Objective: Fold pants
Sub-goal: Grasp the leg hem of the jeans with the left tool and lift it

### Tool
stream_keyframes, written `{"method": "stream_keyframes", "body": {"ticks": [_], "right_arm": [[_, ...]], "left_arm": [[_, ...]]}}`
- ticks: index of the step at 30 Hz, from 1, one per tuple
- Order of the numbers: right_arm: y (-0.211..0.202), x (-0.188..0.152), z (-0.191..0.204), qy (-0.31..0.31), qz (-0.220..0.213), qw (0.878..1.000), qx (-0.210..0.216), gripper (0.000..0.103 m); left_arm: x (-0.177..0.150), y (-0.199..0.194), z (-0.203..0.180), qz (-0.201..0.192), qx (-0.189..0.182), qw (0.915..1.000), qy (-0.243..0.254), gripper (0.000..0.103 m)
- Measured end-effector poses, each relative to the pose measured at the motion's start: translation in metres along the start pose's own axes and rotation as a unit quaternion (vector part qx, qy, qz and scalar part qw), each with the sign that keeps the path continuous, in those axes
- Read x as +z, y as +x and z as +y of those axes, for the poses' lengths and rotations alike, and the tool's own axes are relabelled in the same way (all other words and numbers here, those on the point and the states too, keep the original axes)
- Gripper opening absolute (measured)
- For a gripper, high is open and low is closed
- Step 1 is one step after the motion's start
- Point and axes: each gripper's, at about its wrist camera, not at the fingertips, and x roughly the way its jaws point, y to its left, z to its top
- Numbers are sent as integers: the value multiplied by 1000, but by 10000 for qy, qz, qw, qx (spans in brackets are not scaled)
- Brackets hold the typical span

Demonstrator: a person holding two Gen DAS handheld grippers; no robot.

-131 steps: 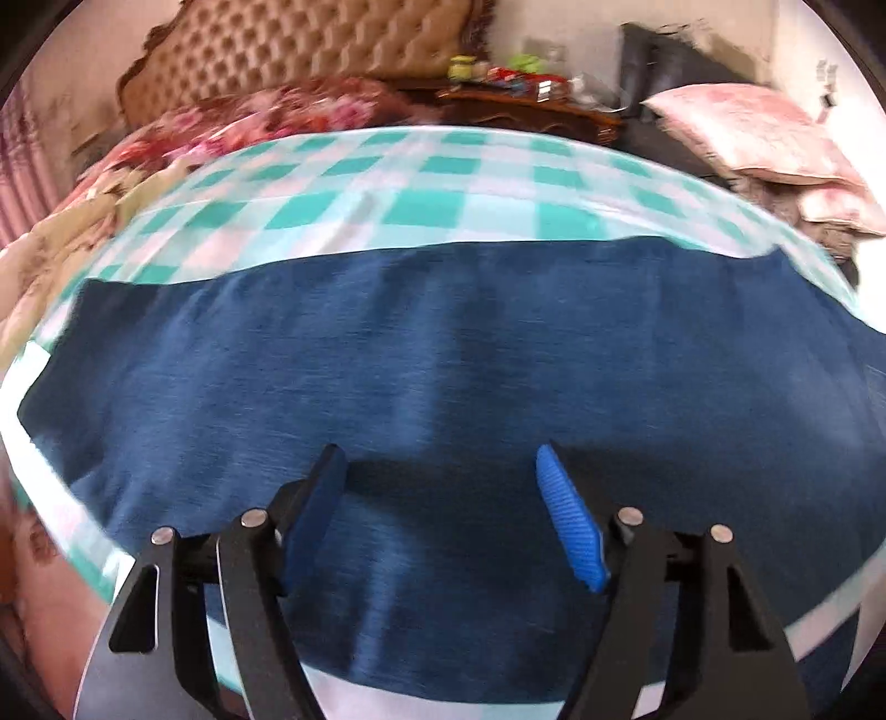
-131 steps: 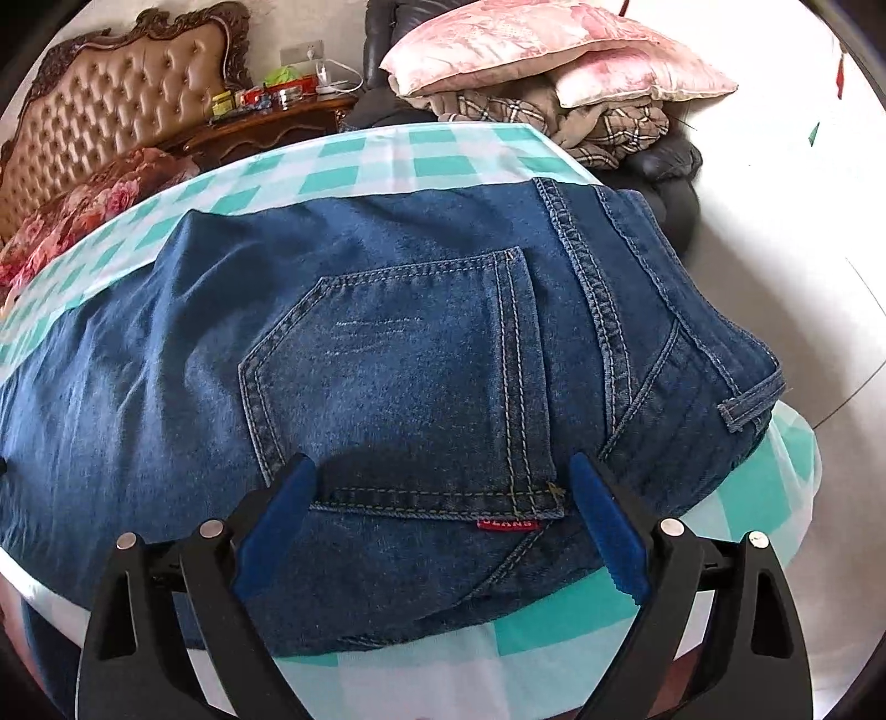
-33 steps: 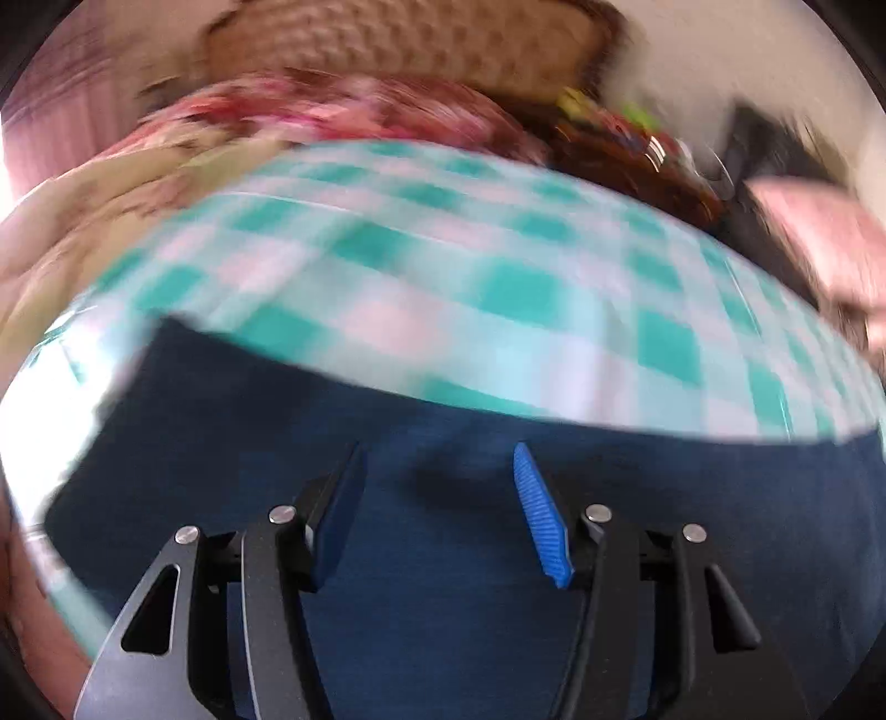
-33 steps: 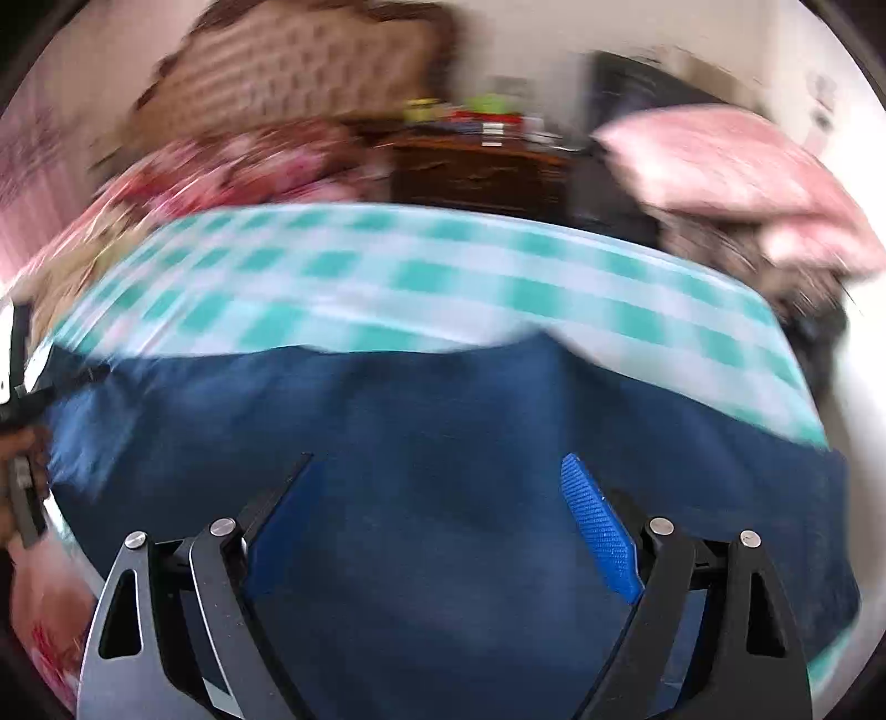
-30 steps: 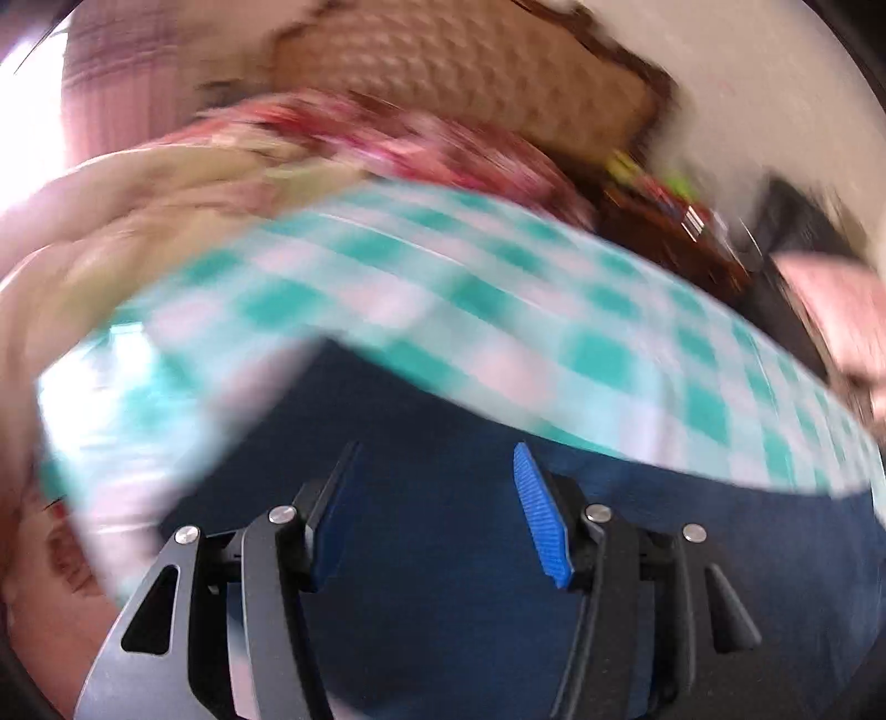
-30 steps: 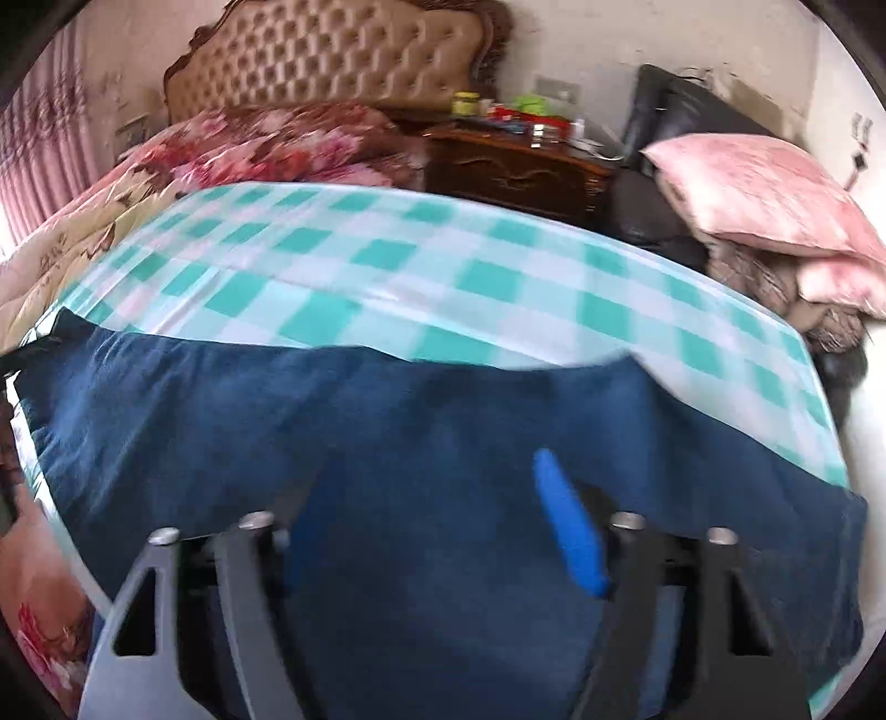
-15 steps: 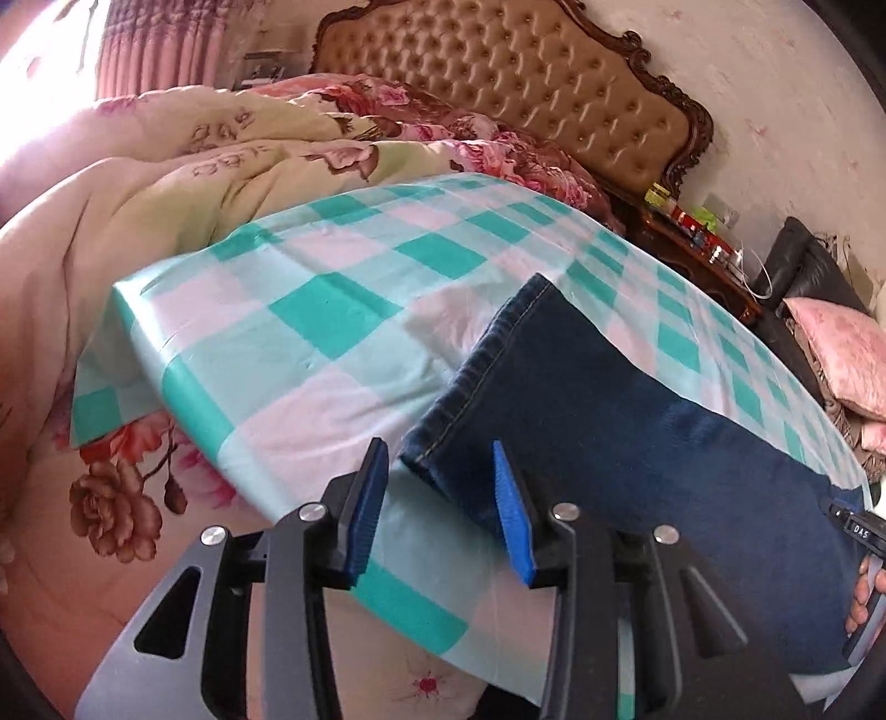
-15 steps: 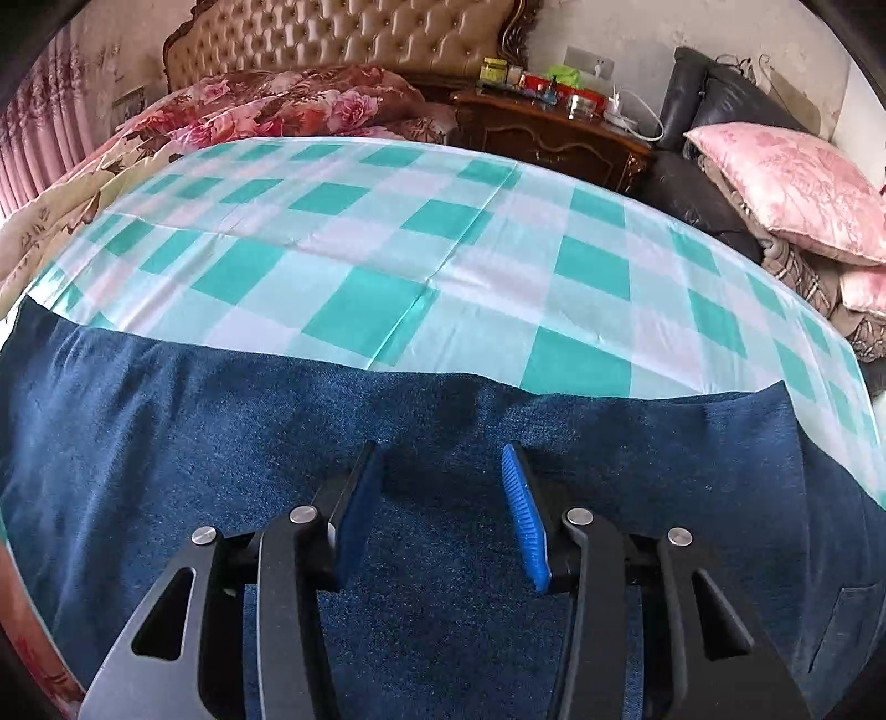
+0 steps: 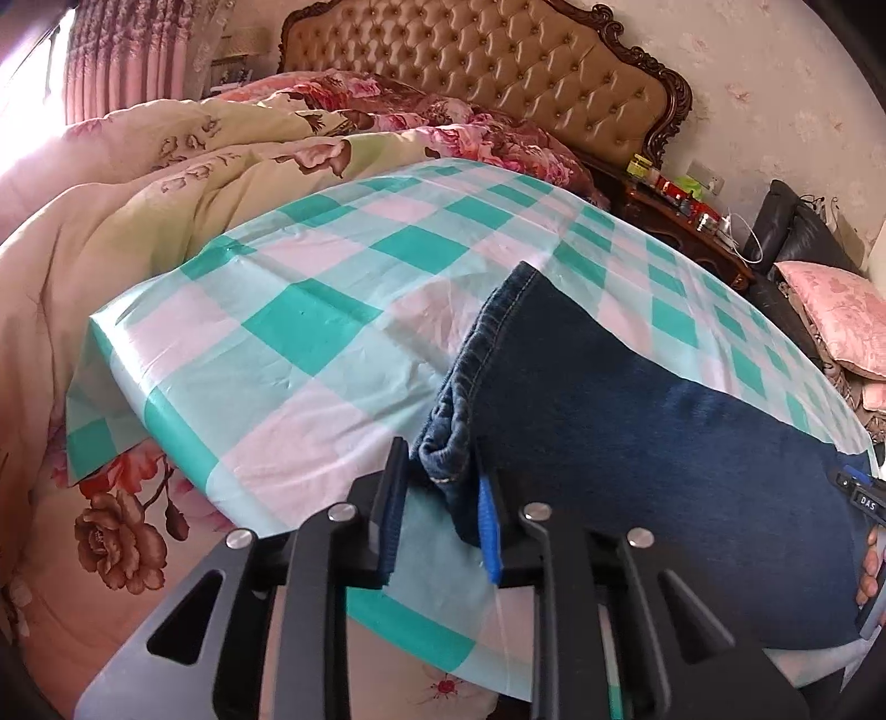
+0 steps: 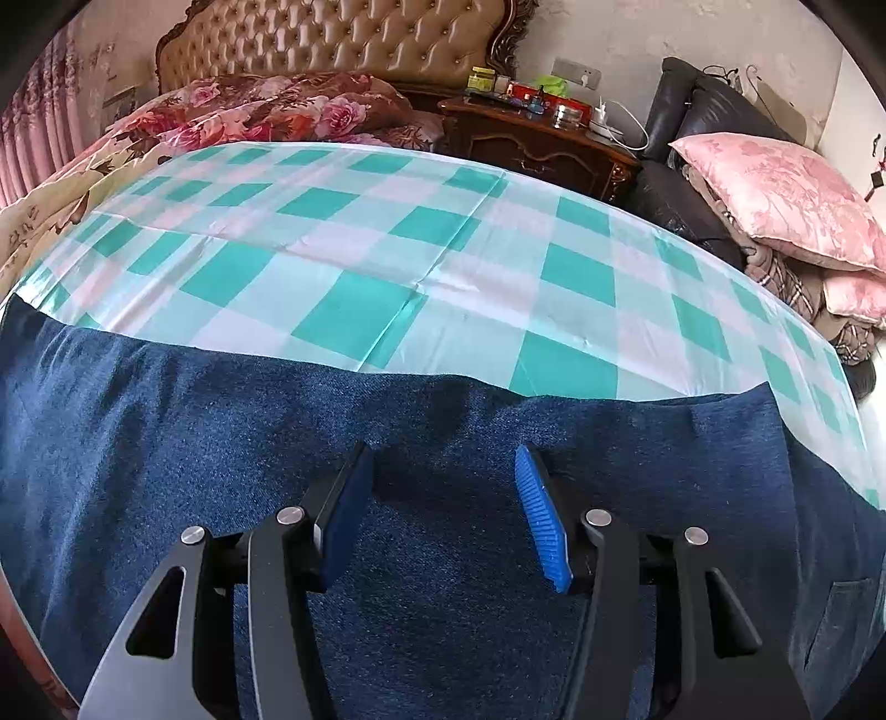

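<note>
Dark blue jeans (image 9: 637,443) lie flat across the green-and-white checked cloth (image 9: 310,327). In the left wrist view my left gripper (image 9: 440,465) sits at the leg end. Its jaws are closing, and the near corner of the stitched hem (image 9: 443,443) is bunched between the pads without being clamped. In the right wrist view my right gripper (image 10: 441,451) hovers low over the middle of the jeans (image 10: 166,443). Its jaws are opening and only flat denim lies under the gap. A hand (image 9: 868,559) shows at the right edge of the left wrist view.
The checked cloth's near corner hangs over a floral quilt (image 9: 111,232). A tufted headboard (image 10: 332,39) stands behind. A dark nightstand (image 10: 531,138) carries small items. Pink pillows (image 10: 775,194) are stacked on a black seat at the right.
My left gripper swept left along the jeans to the hem and its jaws narrowed around the hem corner. My right gripper shifted from the back pocket to mid-leg; its jaws narrowed, then widened.
</note>
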Motion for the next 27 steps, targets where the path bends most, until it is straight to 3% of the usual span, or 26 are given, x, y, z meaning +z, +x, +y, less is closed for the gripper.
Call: {"method": "stream_keyframes", "body": {"ticks": [12, 14, 21, 27], "right_arm": [[-35, 12, 55, -266, -317, 9975, 571, 50], [-36, 13, 69, -346, -314, 9967, 669, 45], [-14, 10, 109, -633, 21, 9961, 621, 12], [-10, 3, 116, -777, -70, 9960, 445, 11]], "left_arm": [[6, -11, 6, -121, -400, 9988, -268, 21], [8, -14, 6, -151, -439, 9985, -279, 21], [14, -23, 2, -256, -526, 9979, -266, 21], [18, -32, -4, -352, -545, 9977, -177, 21]]}}
